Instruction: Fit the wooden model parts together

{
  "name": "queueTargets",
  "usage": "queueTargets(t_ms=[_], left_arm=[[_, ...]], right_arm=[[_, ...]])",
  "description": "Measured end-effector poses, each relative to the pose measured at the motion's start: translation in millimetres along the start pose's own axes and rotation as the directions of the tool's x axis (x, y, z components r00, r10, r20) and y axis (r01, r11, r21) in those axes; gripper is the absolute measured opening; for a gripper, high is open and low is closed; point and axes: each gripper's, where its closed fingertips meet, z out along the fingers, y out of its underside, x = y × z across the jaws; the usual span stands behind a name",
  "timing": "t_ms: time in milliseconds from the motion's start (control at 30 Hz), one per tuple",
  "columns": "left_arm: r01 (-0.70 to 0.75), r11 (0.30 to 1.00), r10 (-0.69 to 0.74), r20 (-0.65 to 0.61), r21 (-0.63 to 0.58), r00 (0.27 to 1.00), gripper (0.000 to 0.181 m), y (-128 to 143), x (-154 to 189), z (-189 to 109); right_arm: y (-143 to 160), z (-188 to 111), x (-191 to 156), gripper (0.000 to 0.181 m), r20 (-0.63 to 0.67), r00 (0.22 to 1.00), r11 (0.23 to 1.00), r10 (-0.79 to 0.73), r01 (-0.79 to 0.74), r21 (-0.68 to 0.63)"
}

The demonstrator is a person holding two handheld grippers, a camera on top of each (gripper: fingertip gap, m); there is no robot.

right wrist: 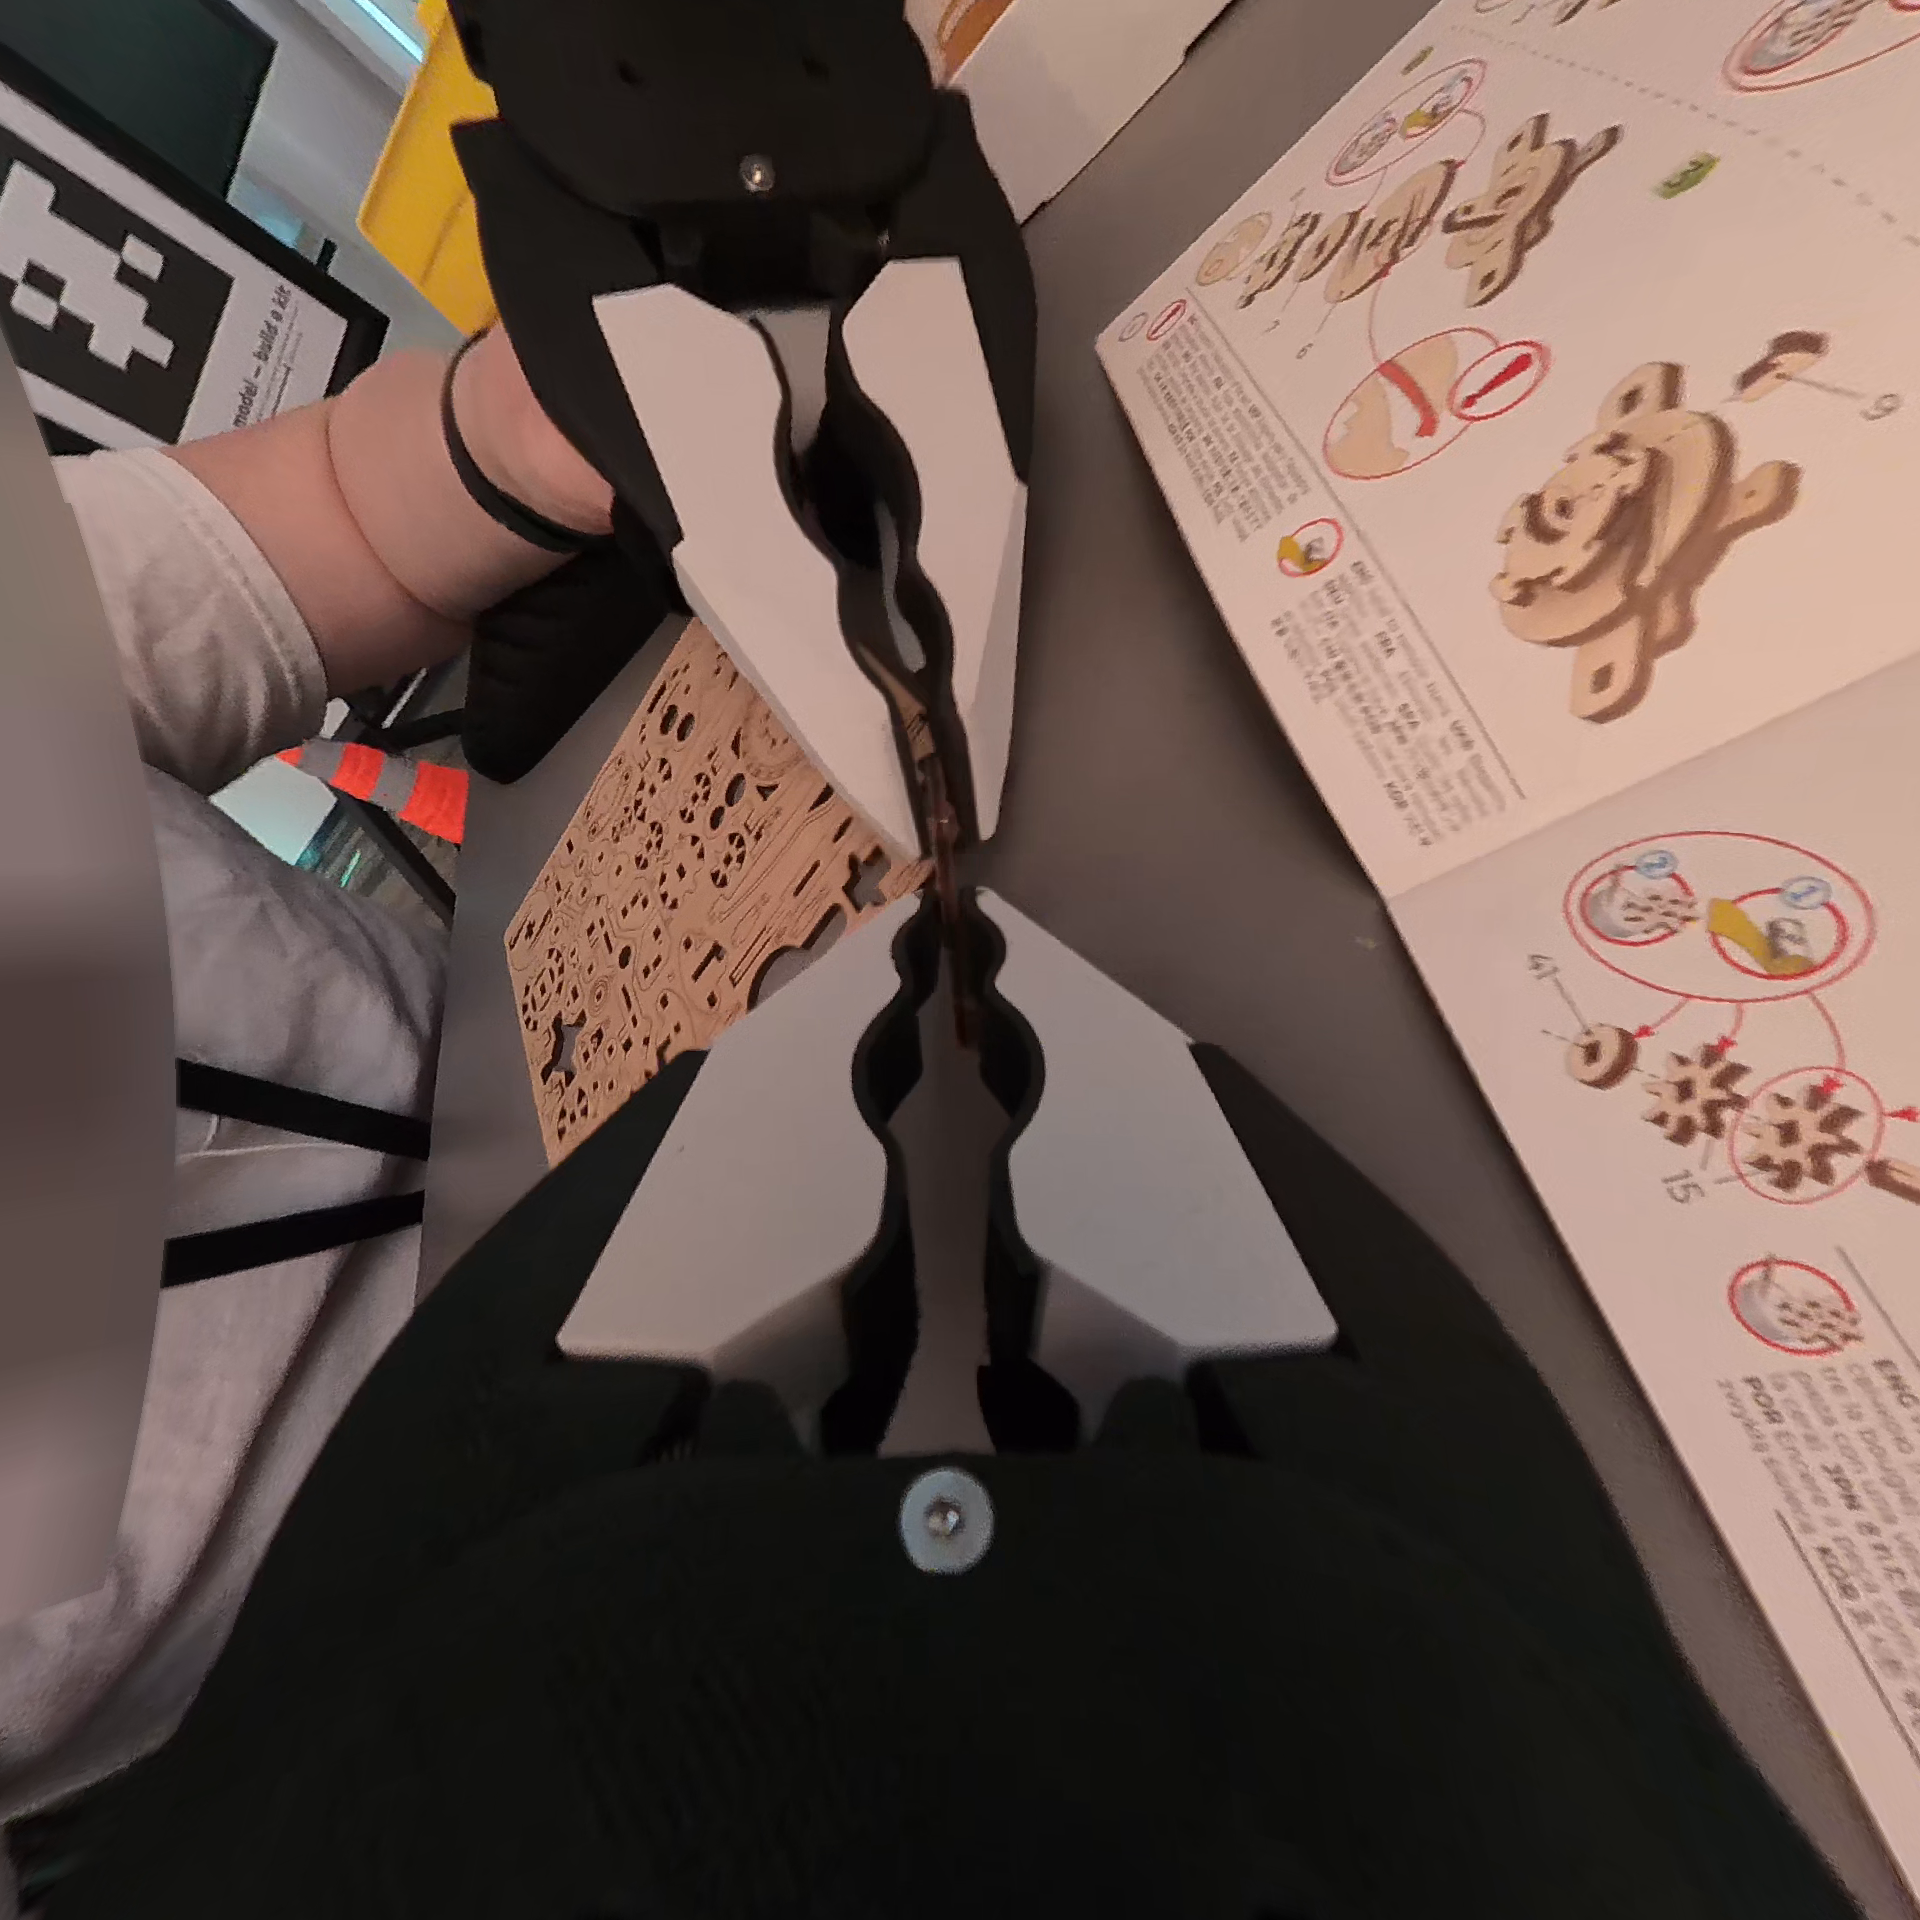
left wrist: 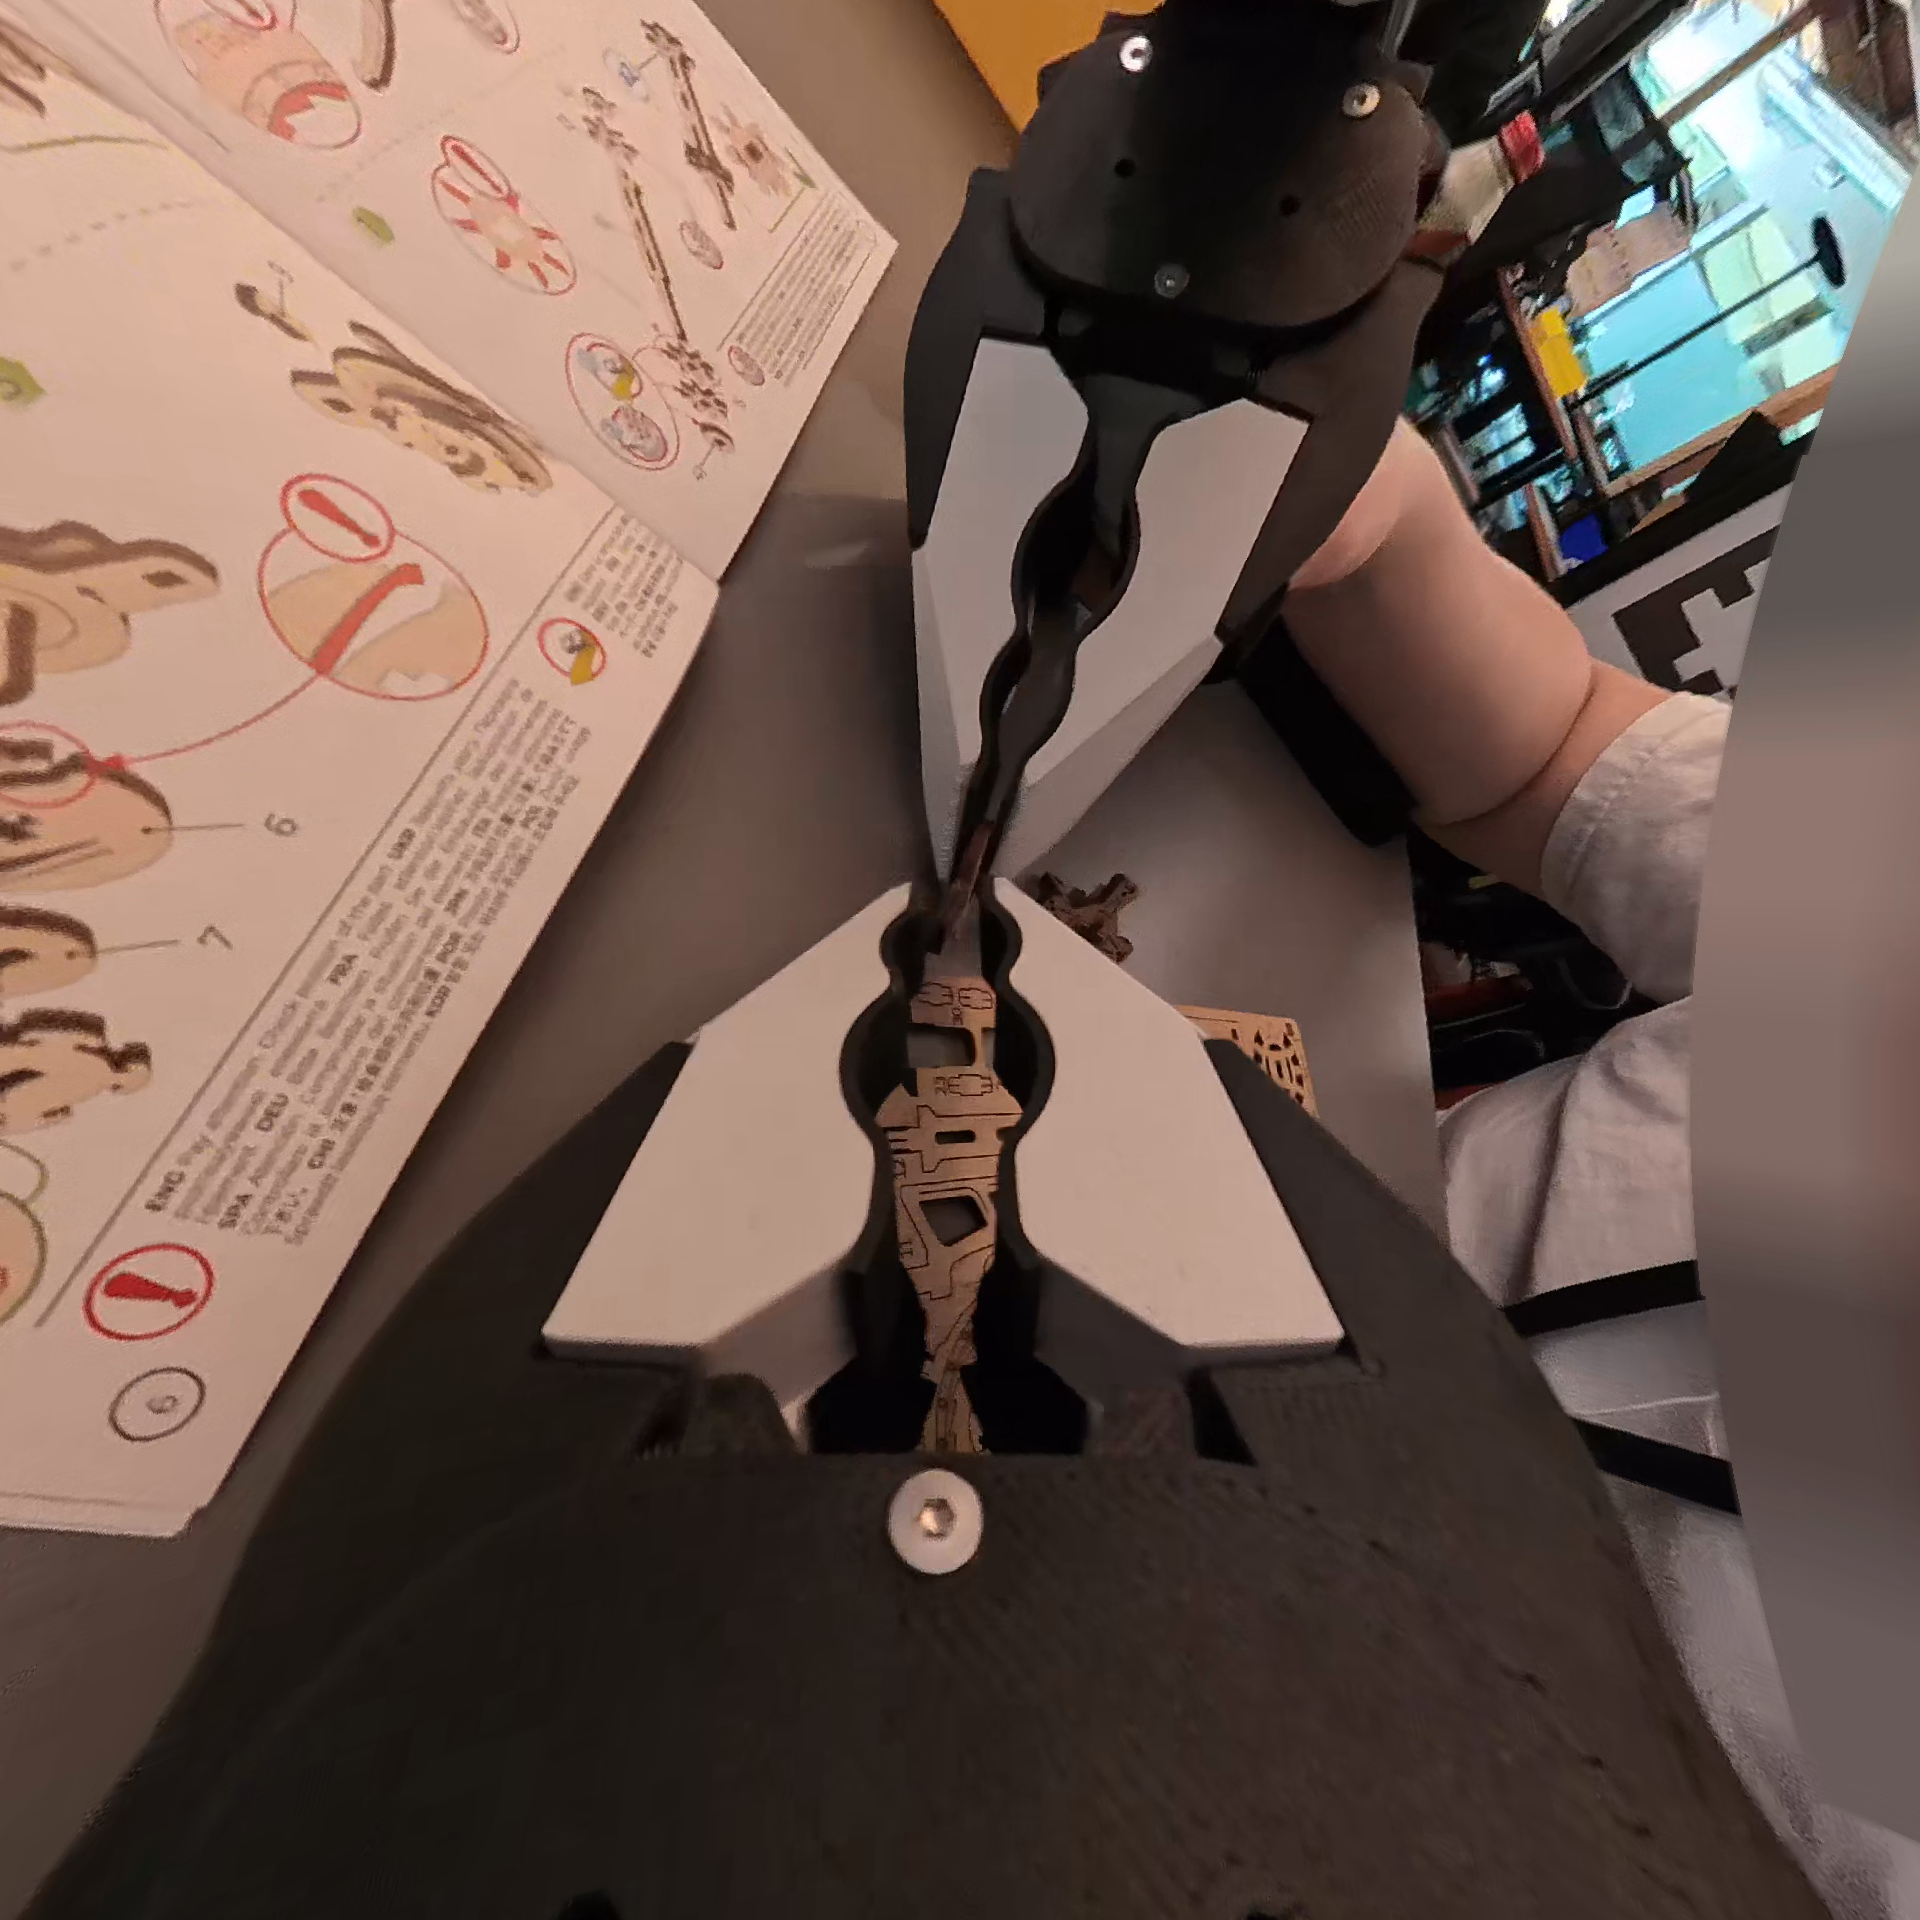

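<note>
We hold our two grippers tip to tip above the grey surface (left wrist: 810, 644). Our left gripper (left wrist: 951, 914) has its fingers closed tight on a flat wooden piece (left wrist: 948, 1153). This piece is pale, with cut-out holes and thin lines on it, and it runs back between the fingers. Our right gripper (right wrist: 948, 904) has its fingers closed on a thin dark wooden part (right wrist: 954, 935), which we see only from its edge. The two wooden parts meet right where the tips of both grippers come together. We cannot tell if they are joined.

A wooden sheet (right wrist: 665, 883) full of punched-out shapes lies flat on the surface just behind the tips in the right wrist view. An open instruction booklet (right wrist: 1558, 582) with drawings lies on the surface beside the grippers. A small dark wooden bit (left wrist: 1091, 909) sits on the surface near the left gripper's tips.
</note>
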Motion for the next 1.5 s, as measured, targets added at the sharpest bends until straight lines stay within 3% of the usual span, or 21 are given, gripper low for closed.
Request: queueTargets(t_ms=[133,300,567,967,1500], left_arm=[[-0.078,0.997,0.078,0.023,-0.010,0.997,0.015,-1.6,2.0,0.2],[-0.134,0.989,0.137,0.049,-0.064,0.989,0.004,4.6,1.5,3.5],[0.073,0.991,-0.068,-0.046,0.111,0.997,0.000,-15.3,1.0,-9.9],[0.042,0.998,-0.044,0.042,0.040,0.998,0.000,-3.9,-7.4,-2.5],[0.073,0.997,-0.074,0.028,0.039,0.997,0.000,-3.2,-7.3,-1.8]], right_arm=[[3.8,2.3,-2.9,0.001,-0.007,0.998,0.998,-0.058,0.058,-0.032],[3.1,1.4,-1.1,0.003,-0.022,0.996,0.996,-0.085,0.084,-0.032],[-10.2,-3.4,6.2,0.015,-0.050,0.999,0.998,-0.009,0.012,0.065],[-10.0,-2.8,11.8,0.007,-0.089,0.996,0.998,-0.004,0.009,0.057],[-9.2,-0.5,12.7,0.008,-0.150,0.987,0.998,-0.055,0.059,0.023]])
